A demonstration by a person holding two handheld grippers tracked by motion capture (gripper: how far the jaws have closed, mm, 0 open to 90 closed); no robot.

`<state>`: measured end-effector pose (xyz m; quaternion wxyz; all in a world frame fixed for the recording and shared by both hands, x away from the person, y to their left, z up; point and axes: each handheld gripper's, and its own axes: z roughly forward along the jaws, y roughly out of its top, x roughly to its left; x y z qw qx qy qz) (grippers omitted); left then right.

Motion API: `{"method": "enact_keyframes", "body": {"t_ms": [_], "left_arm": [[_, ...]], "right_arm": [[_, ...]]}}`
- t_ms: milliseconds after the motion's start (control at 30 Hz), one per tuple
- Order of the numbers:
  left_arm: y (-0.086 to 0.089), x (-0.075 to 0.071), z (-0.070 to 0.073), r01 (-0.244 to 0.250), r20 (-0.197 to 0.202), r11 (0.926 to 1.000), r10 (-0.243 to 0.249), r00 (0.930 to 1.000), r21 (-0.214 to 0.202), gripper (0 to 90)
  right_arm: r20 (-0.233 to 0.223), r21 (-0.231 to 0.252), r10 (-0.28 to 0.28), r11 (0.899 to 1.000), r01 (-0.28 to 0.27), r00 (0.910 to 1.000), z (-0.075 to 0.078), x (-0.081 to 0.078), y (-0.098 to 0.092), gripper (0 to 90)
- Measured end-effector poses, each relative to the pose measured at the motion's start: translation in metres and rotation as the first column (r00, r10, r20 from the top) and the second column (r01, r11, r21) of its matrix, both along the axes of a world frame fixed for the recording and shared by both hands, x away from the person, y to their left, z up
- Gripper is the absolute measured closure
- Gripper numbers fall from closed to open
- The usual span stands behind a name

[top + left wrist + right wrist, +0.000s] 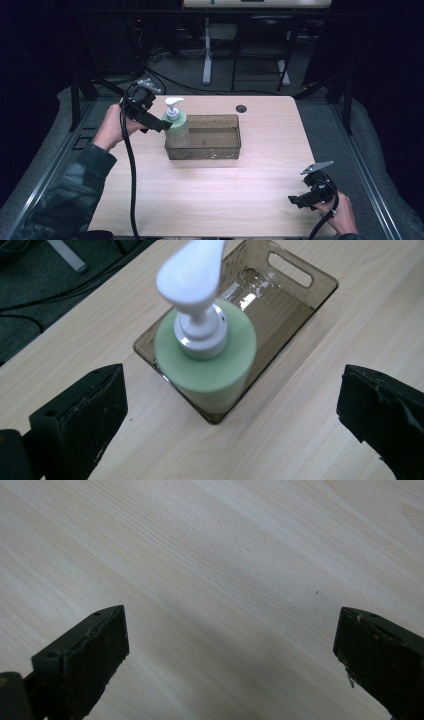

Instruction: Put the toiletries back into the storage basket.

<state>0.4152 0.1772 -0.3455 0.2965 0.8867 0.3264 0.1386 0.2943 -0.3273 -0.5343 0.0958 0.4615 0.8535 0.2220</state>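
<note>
Overhead, in the high view, the left gripper [161, 123] is held just beside the pale green cylindrical soap bottle with a white pump head [176, 129], jaws spread and nothing clamped; whether a tip touches the bottle I cannot tell. That bottle stands upright in the left end of the smoky transparent rectangular plastic bin [220, 150], near the middle of the light wooden table [210, 200]. The right gripper [300, 201] rests low at the table's near right corner, well apart from the bin.

Along the left gripper view, both black jaws stand wide apart, with the bottle [210, 365] beyond them and untouched, inside the bin [295, 285]. No label or writing can be read.

Along the right gripper view, the jaws are wide apart over bare wood [225, 580], holding nothing.
</note>
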Motion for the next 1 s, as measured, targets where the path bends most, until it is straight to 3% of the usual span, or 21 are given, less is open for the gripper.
{"method": "enact_keyframes", "body": {"t_ms": [433, 633, 1000], "left_arm": [[0.013, -0.035, -0.035, 0.017, -0.031, 0.9996, -0.017, 0.9994, -0.021, 0.0], [0.021, -0.042, -0.048, 0.002, -0.043, 0.9997, -0.003, 0.9991, -0.025, 0.0], [0.032, -0.050, -0.088, -0.024, -0.101, 0.9993, 0.021, 0.9946, -0.028, 0.0]], "right_arm": [[0.002, -0.006, -0.001, 1.000, 0.001, 1.0000, 0.000, 0.000, 0.000, 0.8], [-0.001, -0.003, 0.001, 1.000, -0.001, 1.0000, 0.000, -0.001, 0.001, 0.8], [0.001, -0.013, 0.004, 1.000, -0.004, 1.0000, 0.000, 0.000, 0.002, 0.9]]}}
